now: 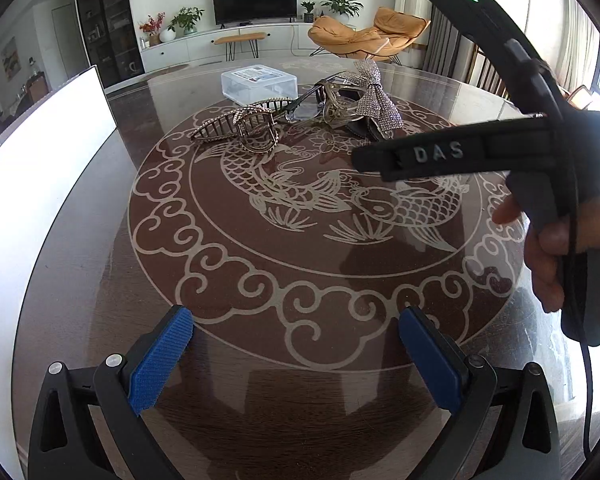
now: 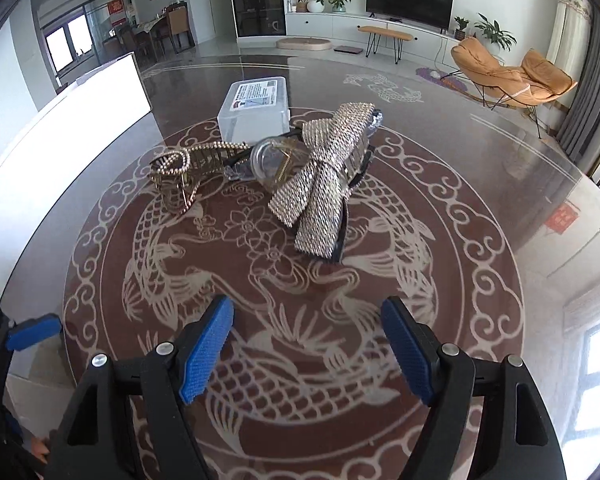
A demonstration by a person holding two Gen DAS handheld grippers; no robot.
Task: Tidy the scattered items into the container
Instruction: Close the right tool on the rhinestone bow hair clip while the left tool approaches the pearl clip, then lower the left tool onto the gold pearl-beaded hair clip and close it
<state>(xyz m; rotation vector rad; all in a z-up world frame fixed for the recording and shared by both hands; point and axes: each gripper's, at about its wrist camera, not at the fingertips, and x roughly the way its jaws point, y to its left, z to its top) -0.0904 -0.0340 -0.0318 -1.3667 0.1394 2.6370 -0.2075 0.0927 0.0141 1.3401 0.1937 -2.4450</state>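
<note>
Zero items tidied so far, I'd say. Left wrist view: left gripper (image 1: 296, 360) has its jaws wide apart with nothing between them, the pearl hair claw (image 1: 240, 128), glasses (image 1: 320, 106) and rhinestone bow (image 1: 374, 100) all clumped on the glass table (image 1: 100, 300), just in front of the lidded clear box (image 1: 259, 84). Right gripper (image 1: 440, 156) hangs beside the pile.

Right wrist view: right gripper (image 2: 308, 350) gapes empty, plenty of bare table ahead, edges far off. The box lid looks shut, so that probably needs opening first.

One clear lidded box (image 2: 256, 114), three hair accessories: pearl claw clip (image 2: 180, 170), clear clip (image 2: 270, 164), rhinestone bow (image 2: 324, 184)
</note>
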